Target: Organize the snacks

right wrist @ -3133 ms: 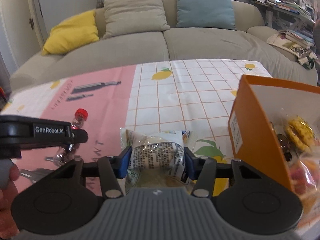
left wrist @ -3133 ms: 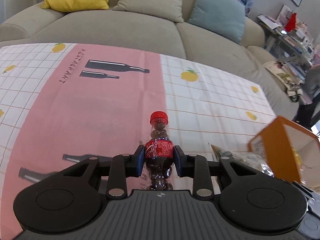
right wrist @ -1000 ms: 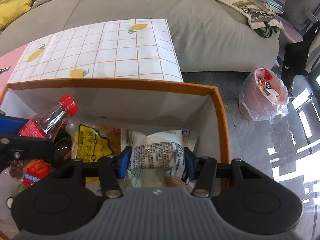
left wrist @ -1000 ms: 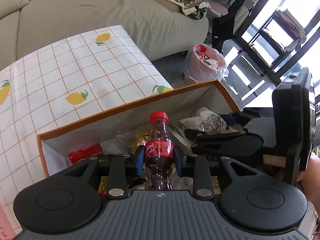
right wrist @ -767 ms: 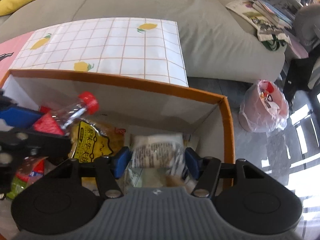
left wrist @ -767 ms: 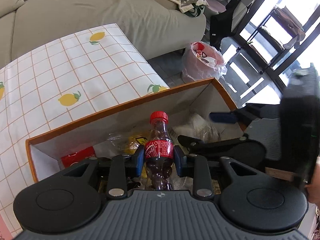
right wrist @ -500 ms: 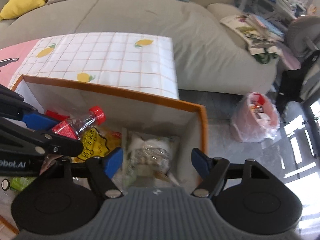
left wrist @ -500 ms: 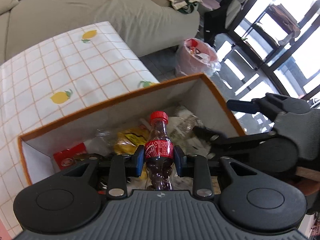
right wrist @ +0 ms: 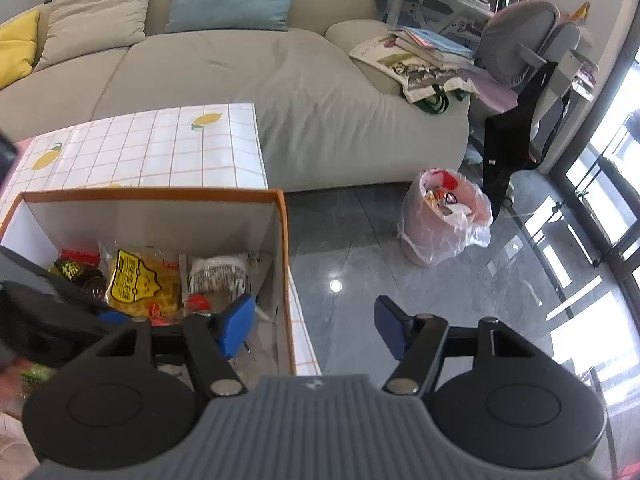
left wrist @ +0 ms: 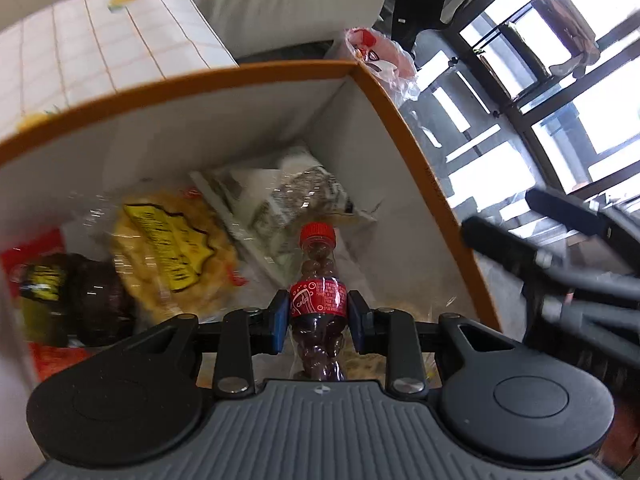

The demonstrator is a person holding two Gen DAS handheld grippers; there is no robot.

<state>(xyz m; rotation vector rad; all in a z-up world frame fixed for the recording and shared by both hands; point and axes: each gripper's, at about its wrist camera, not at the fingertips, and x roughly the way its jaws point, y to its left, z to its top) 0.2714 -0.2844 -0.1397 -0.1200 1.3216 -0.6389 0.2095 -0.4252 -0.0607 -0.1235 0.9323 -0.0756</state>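
Note:
My left gripper is shut on a small cola bottle with a red cap and holds it inside the orange-rimmed box, above the snacks. The white printed snack pack lies in the box's far right corner beside a yellow bag. My right gripper is open and empty, raised over the box's right wall. The white pack, the yellow bag and the bottle's red cap show in the right wrist view. The right gripper's arm shows blurred at the right.
A dark snack pack and red packs lie at the box's left. The box stands at the edge of a lemon-print tablecloth. A beige sofa, a pink bin bag and a grey chair stand beyond.
My right gripper has opened, let go of the white snack pack in the box, and pulled up and to the right. My left gripper has lowered the cola bottle deeper into the box.

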